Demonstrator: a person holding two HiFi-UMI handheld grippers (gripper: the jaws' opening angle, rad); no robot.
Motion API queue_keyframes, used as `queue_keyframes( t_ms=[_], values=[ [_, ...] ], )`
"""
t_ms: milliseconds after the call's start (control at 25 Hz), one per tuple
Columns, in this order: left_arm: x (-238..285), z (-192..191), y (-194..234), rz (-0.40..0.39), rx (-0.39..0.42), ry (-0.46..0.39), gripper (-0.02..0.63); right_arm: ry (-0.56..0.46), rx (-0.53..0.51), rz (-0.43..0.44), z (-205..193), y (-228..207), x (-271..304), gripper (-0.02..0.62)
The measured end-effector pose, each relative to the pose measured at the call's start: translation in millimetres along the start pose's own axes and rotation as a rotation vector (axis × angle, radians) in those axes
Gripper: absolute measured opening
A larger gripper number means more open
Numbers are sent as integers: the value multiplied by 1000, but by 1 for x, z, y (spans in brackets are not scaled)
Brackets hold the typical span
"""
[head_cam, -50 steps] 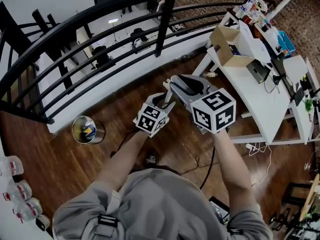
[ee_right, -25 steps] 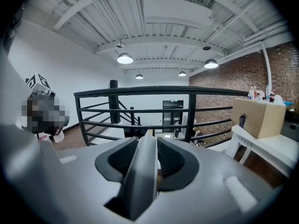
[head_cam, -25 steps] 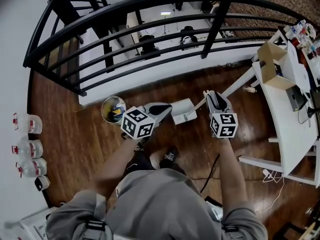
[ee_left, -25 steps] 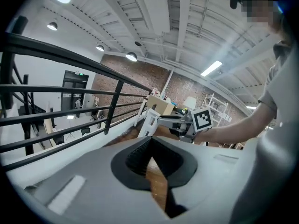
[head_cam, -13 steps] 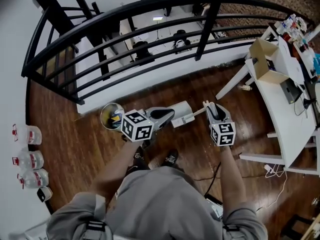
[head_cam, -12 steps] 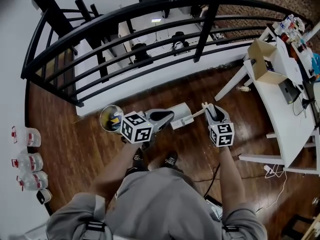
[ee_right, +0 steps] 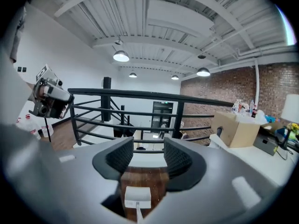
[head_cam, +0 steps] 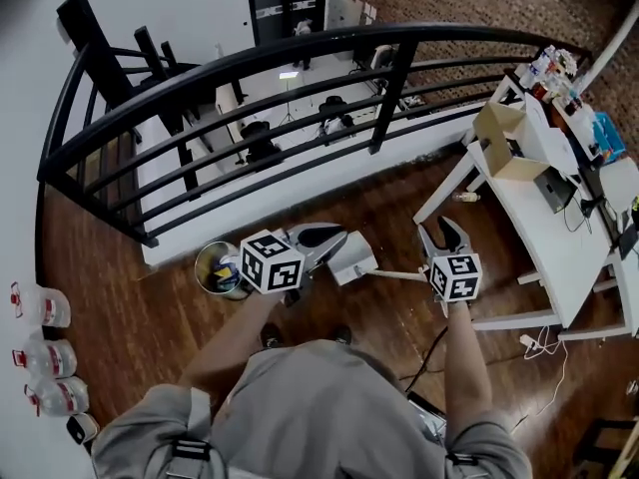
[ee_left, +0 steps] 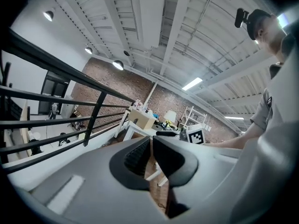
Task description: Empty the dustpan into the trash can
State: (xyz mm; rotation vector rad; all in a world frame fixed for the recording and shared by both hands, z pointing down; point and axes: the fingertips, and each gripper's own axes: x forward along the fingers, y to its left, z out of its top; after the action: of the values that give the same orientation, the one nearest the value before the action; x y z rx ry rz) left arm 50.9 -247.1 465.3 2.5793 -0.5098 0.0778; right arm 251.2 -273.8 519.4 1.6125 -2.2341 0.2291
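A small round trash can (head_cam: 213, 267) with litter in it stands on the wooden floor by the railing. A white long-handled dustpan (head_cam: 351, 257) sits just to its right, its thin handle running toward my right gripper (head_cam: 442, 230). That gripper's jaws have just been opening and stand wide apart, with nothing between them. In the right gripper view the dustpan (ee_right: 137, 197) shows below the open right gripper (ee_right: 148, 155). My left gripper (head_cam: 339, 236) hovers beside the pan. Its jaws have just been opening to a narrow slit, and the left gripper (ee_left: 151, 155) holds nothing.
A black metal railing (head_cam: 300, 58) curves across the far side, with a drop to a lower floor behind it. A white table (head_cam: 539, 218) with a cardboard box (head_cam: 496, 133) stands at the right. Plastic bottles (head_cam: 35, 357) line the left wall. A cable (head_cam: 429, 352) lies on the floor.
Both grippers have risen. The right jaws have spread apart and come off the tip of the dustpan handle. The handle now runs below the right gripper.
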Motion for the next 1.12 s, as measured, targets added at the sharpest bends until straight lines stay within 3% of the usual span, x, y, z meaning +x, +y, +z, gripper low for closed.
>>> queue_keyframes(
  t_ms=[200, 360, 600, 760, 920, 1120],
  values=[
    [-17, 32, 3, 7, 55, -55, 7, -165, 29, 50, 80, 33, -5, 175],
    [-35, 56, 3, 20, 103, -93, 6, -230, 65, 132, 117, 77, 7, 172],
    [-65, 60, 17, 20, 89, -105, 6, -165, 86, 181, 113, 123, 33, 152],
    [-86, 52, 25, -28, 66, -96, 6, -112, 89, 161, 101, 151, 43, 152],
    [-99, 42, 33, -18, 74, -81, 6, -117, 147, 144, 104, 178, 52, 149],
    [-123, 80, 43, 43, 163, -189, 6, -217, 175, 195, 143, 231, 61, 5]
  ],
)
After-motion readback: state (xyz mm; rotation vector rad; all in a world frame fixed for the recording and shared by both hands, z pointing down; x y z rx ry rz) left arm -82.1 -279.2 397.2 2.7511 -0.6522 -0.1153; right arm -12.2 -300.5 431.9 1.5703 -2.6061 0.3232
